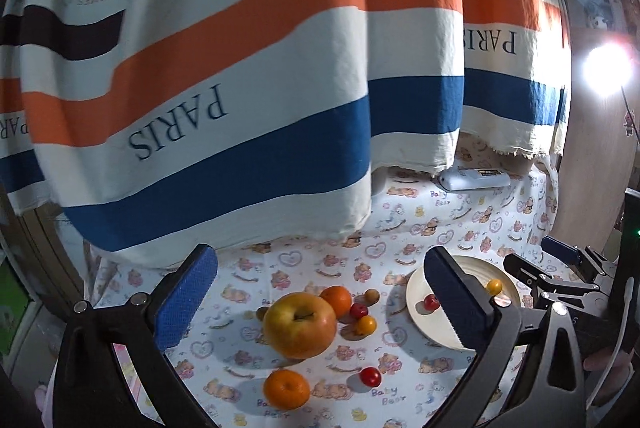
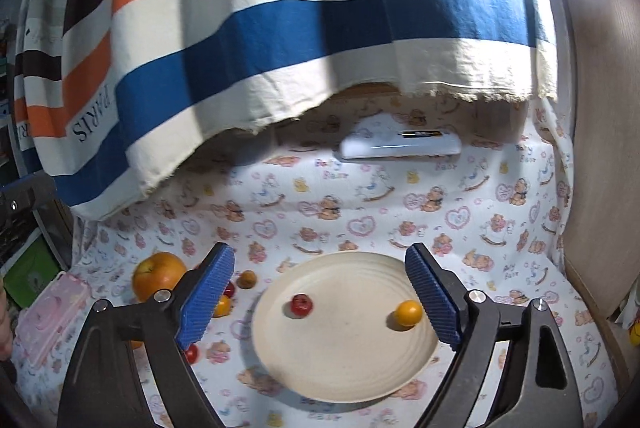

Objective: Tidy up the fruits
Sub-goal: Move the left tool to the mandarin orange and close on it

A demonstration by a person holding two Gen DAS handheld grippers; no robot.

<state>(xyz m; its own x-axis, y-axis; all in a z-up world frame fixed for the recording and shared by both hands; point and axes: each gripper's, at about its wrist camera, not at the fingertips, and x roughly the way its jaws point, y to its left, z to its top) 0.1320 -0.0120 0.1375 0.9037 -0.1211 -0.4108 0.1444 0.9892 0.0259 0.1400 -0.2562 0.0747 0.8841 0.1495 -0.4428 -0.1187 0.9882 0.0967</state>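
Sorting: 2 small fruits sit on round cream plate [image 2: 344,348] | left gripper [image 1: 320,304] wide, empty | right gripper [image 2: 320,304] wide, empty | next, I think: grab big yellow-orange apple [image 1: 299,324]

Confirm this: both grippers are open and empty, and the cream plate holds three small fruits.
Not quite. The plate holds two small fruits, not three: a red one and a yellow one, as the right wrist view shows. The left gripper and right gripper are indeed open and empty.
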